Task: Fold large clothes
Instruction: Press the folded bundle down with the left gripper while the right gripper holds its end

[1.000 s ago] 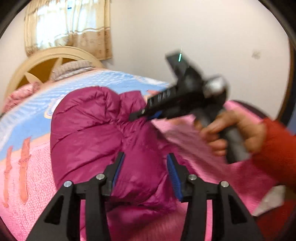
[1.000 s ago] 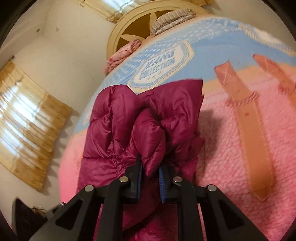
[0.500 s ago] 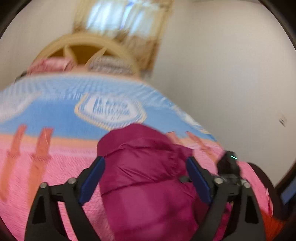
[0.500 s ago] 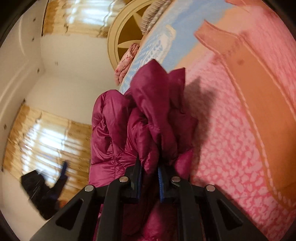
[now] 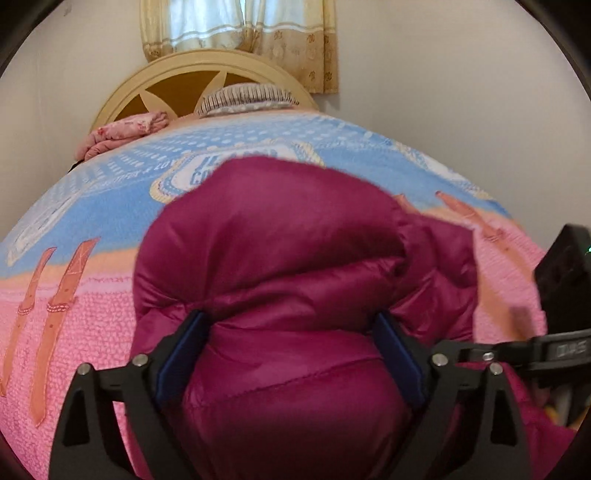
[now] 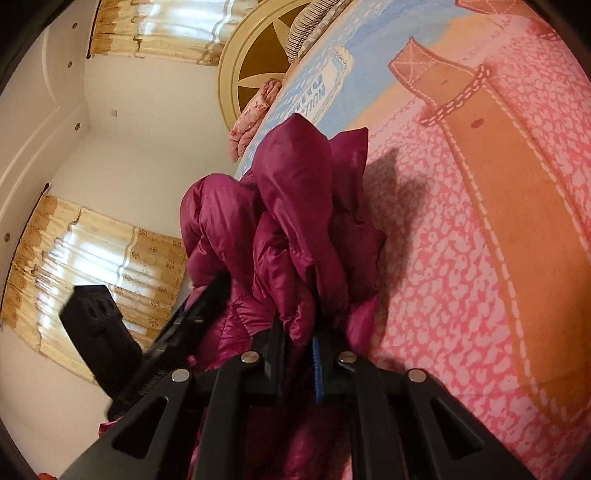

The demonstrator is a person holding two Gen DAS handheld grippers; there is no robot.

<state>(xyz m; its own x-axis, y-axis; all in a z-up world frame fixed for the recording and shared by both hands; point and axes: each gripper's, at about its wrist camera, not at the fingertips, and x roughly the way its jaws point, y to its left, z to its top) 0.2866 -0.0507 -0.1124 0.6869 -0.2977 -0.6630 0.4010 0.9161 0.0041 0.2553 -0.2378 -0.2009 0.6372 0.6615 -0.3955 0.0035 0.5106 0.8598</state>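
Jacket: your magenta puffer jacket (image 5: 295,258) lies bunched on the bed, over the pink and blue blanket (image 5: 74,325). In the left wrist view it fills the centre and runs down to 6 o'clock.
Left gripper: your left gripper (image 5: 291,354) has its jaws opening, spread wide. A rounded bulge of the jacket sits between the blue pads (image 5: 177,358). I cannot tell whether the pads touch the fabric on either side; they do not pinch it.
Right gripper: your right gripper (image 6: 297,345) is nearly closed and pinches a fold of the jacket (image 6: 295,206) between its pads. The gathered fabric stands up from the jaws toward 12 o'clock.
Cross view: your right gripper's black body (image 5: 565,295) shows at 3 o'clock in the left wrist view, just beside the jacket. Your left gripper (image 6: 147,332) shows at 8 o'clock in the right wrist view, one finger against the jacket's side.
Bed: cream headboard (image 5: 207,77) at 12 o'clock in the left wrist view, with a striped pillow (image 5: 247,96) and a pink floral pillow (image 5: 122,133) beneath it.
Room: curtains (image 5: 240,33) hang above the headboard.
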